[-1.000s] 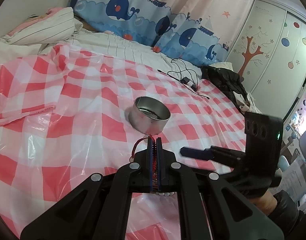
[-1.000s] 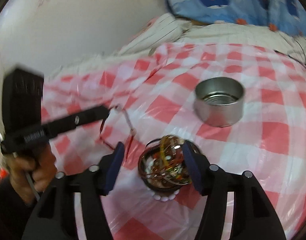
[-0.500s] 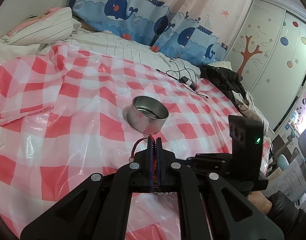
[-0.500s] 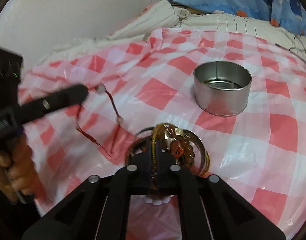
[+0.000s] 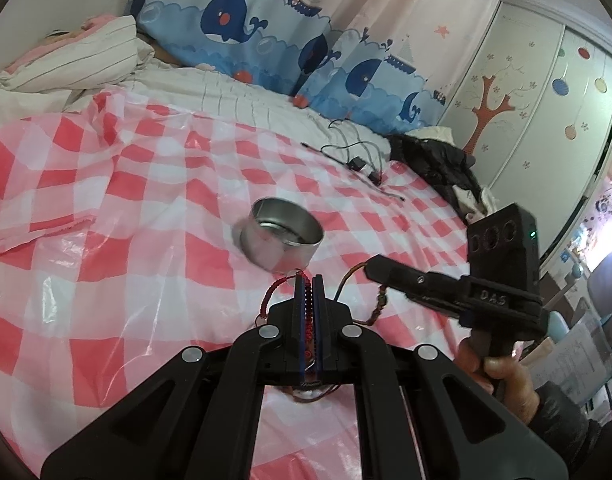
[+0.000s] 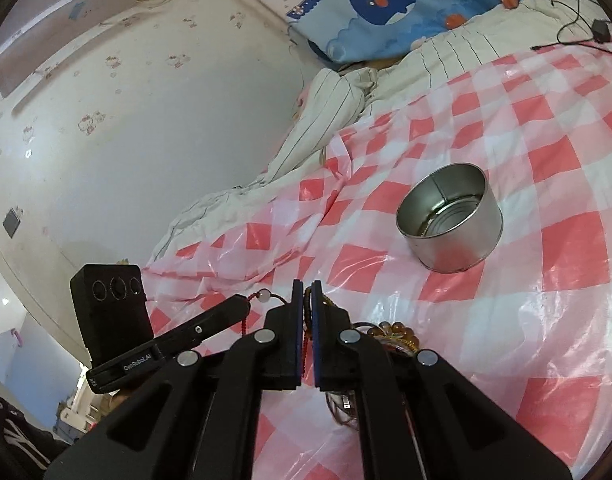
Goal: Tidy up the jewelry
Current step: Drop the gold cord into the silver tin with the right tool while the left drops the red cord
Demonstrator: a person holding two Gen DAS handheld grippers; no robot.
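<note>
Red cord bracelet: pinched in the left gripper, looping out to the left of the fingertips, hanging above the checkered sheet.
Brown bead bracelet: dangling from the right gripper's tip, lifted off the bed, just right of the left gripper.
Jewelry pile: amber beads and tangled strands in a heap right under the right gripper, mostly hidden by its frame; whether a dish holds them, hard to tell.
Metal tin: round, open-topped, upright on the sheet, a little beyond both grippers, nothing touching it; inside looks bare apart from reflections.
Left gripper: clenched tight on the red cord bracelet, blue pads nearly meeting.
Right gripper: clamped on the brown bead bracelet, only a thin slit between the pads, beaded strand running down through it.
Checkered sheet: pink-and-white plastic, glossy and wrinkled, spread across the bed.
Background: whale-print pillow at the head of the bed, black cable lying on the far side.
</note>
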